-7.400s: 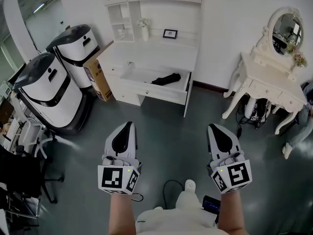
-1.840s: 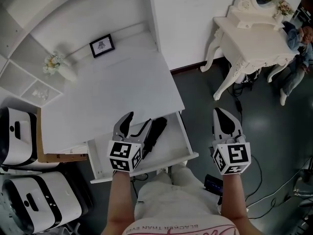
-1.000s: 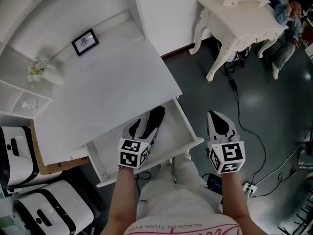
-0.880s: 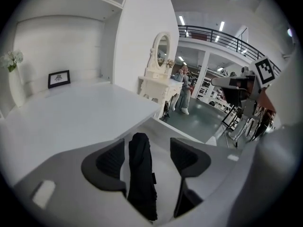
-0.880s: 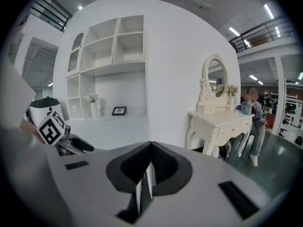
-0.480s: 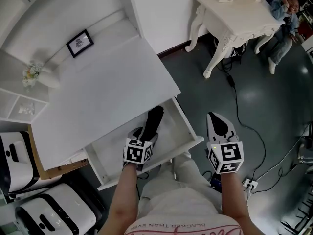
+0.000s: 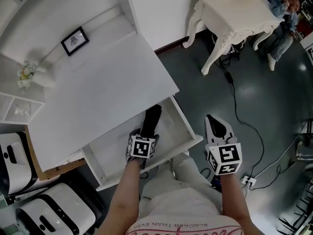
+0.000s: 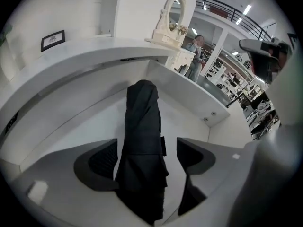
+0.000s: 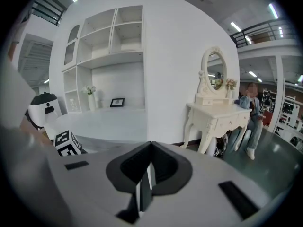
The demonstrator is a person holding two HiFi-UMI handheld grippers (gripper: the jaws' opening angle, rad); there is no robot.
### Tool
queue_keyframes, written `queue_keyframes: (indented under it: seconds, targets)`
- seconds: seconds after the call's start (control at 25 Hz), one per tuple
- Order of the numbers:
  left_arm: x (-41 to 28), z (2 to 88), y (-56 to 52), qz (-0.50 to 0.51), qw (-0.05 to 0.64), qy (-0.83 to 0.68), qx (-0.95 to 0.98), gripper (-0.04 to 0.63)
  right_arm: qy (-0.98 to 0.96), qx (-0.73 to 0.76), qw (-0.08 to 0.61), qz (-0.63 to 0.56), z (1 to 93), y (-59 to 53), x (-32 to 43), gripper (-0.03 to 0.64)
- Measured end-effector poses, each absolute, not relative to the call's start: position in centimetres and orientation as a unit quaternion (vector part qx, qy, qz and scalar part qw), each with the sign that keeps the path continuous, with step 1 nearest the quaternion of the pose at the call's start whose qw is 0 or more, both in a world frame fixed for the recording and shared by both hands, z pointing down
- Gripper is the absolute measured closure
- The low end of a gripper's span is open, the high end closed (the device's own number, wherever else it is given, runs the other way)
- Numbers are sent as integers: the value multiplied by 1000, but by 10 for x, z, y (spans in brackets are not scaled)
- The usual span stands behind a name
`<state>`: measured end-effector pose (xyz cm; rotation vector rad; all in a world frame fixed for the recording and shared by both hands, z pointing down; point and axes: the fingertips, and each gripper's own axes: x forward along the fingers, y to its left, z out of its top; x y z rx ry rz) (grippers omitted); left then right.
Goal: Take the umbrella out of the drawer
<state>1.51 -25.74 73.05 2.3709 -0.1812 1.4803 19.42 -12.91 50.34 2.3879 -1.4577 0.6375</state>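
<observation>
Folded black umbrella [image 7: 151, 117], judged light and soft over a stiff core, is seen in the open drawer [image 7: 171, 131] mid-frame; the left claw [image 8: 147, 151], jaws opening, is set astride its middle without pressing; the right claw [image 7: 218, 128] is seen closed and empty

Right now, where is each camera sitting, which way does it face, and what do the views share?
Head view: on the person's head, looking steeply down at the open drawer; both forearms, left gripper and right gripper show.
Left gripper view: on the left gripper, looking down into the drawer; its opening jaws straddle the black umbrella.
Right gripper view: on the right gripper, facing the desk and dressing table; its jaws are together, empty.
Shared: the framed picture appears in all three.
</observation>
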Motion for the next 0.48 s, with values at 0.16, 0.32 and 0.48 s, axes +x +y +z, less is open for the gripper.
queue_keyframes:
  seconds: [0.16, 0.32, 0.48]
  targets:
    - [12, 749, -258, 539, 162, -76, 823, 222, -506, 821, 139, 222, 506, -130, 194, 609]
    - [13, 756, -261, 555, 152, -95, 812, 222, -510, 818, 142, 226, 510, -130, 195, 609]
    - [14, 762, -265, 563, 138, -119, 806, 226, -511, 815, 144, 231, 514, -127, 196, 610]
